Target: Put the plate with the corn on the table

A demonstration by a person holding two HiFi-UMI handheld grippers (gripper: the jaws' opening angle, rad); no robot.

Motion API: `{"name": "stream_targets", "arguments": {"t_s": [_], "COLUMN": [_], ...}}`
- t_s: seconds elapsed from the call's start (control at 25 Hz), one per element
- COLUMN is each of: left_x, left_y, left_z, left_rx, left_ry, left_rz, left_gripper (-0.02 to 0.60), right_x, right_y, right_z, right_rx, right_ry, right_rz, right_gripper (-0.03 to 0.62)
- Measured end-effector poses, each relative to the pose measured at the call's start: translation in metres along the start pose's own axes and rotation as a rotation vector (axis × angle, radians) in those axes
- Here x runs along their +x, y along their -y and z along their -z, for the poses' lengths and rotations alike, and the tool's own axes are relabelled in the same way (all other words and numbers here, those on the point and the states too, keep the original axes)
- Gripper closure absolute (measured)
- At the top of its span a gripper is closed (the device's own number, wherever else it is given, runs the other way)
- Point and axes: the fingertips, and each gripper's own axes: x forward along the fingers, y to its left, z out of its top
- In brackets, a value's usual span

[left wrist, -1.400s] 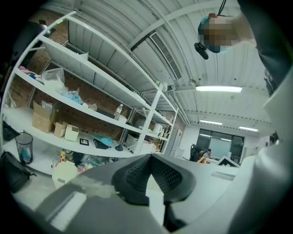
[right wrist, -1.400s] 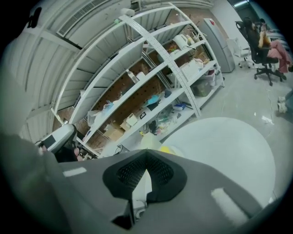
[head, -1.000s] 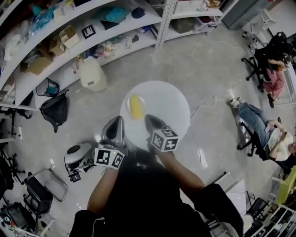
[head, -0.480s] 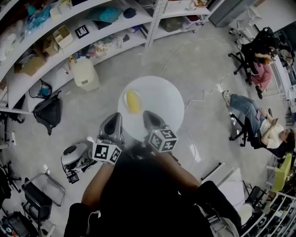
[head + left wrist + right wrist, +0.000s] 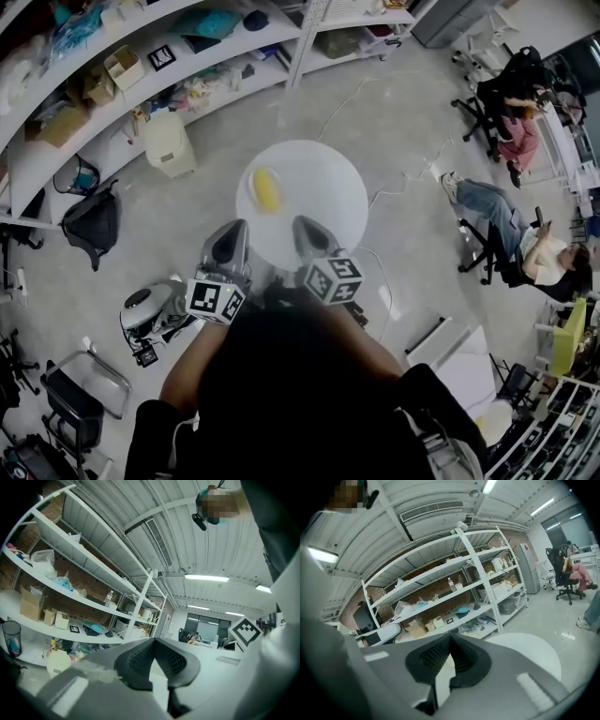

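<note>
White plate (image 5: 319, 202) with the corn (image 5: 266, 188) hangs over bare floor (image 5: 403, 122), its near rim clenched by the left gripper (image 5: 231, 242) and right gripper (image 5: 307, 234) jaws. No surface lies beneath it, so I judge the setting down is not yet done.
</note>
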Motion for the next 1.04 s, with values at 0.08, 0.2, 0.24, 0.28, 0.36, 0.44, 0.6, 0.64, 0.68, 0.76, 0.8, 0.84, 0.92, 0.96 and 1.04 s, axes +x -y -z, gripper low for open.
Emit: {"name": "stream_targets", "arguments": {"t_s": [0.08,0.2,0.24,0.28,0.36,0.44,0.6,0.64,0.68,0.76,0.8,0.84,0.92,0.96,1.04], "left_x": [-0.003,-0.007,-0.007,-0.008,-0.011,-0.012,-0.013,-0.012,-0.012,-0.011,-0.011,-0.011,-0.011,-0.011,-0.012], "left_y": [0.002,0.006,0.007,0.007,0.009,0.01,0.015,0.016,0.017,0.018,0.019,0.02,0.02,0.021,0.021], "left_z": [0.0,-0.002,-0.003,-0.003,-0.002,-0.002,-0.001,-0.002,-0.003,-0.004,-0.004,-0.004,-0.004,-0.003,-0.002], "left_rx": [-0.002,0.001,0.003,0.004,0.006,0.008,0.011,0.012,0.012,0.012,0.013,0.013,0.016,0.018,0.02], "left_ry": [0.004,0.01,0.011,0.012,0.011,0.01,0.013,0.014,0.014,0.013,0.012,0.012,0.012,0.011,0.009], "left_rz": [0.004,0.009,0.011,0.012,0.012,0.013,0.021,0.023,0.025,0.026,0.027,0.028,0.032,0.034,0.036], "left_gripper": [0.578,0.577,0.578,0.578,0.578,0.578,0.578,0.578,0.578,0.578,0.577,0.578,0.578,0.577,0.578], "right_x": [-0.005,-0.011,-0.013,-0.014,-0.016,-0.017,-0.02,-0.02,-0.021,-0.021,-0.021,-0.022,-0.022,-0.022,-0.022], "right_y": [-0.002,-0.005,-0.006,-0.007,-0.008,-0.01,-0.013,-0.013,-0.014,-0.016,-0.017,-0.018,-0.018,-0.018,-0.019], "right_z": [0.0,0.001,0.002,0.003,0.006,0.007,0.009,0.009,0.009,0.01,0.01,0.009,0.009,0.009,0.009], "right_rx": [-0.007,-0.014,-0.015,-0.017,-0.021,-0.022,-0.018,-0.017,-0.019,-0.024,-0.027,-0.029,-0.033,-0.034,-0.035], "right_ry": [0.009,0.015,0.015,0.014,0.014,0.018,0.022,0.021,0.018,0.014,0.014,0.014,0.018,0.02,0.023], "right_rz": [-0.001,-0.005,-0.006,-0.007,-0.011,-0.017,-0.025,-0.025,-0.026,-0.031,-0.036,-0.04,-0.044,-0.045,-0.045], "right_gripper": [0.585,0.586,0.586,0.586,0.585,0.586,0.585,0.585,0.586,0.586,0.585,0.586,0.586,0.586,0.586]}}
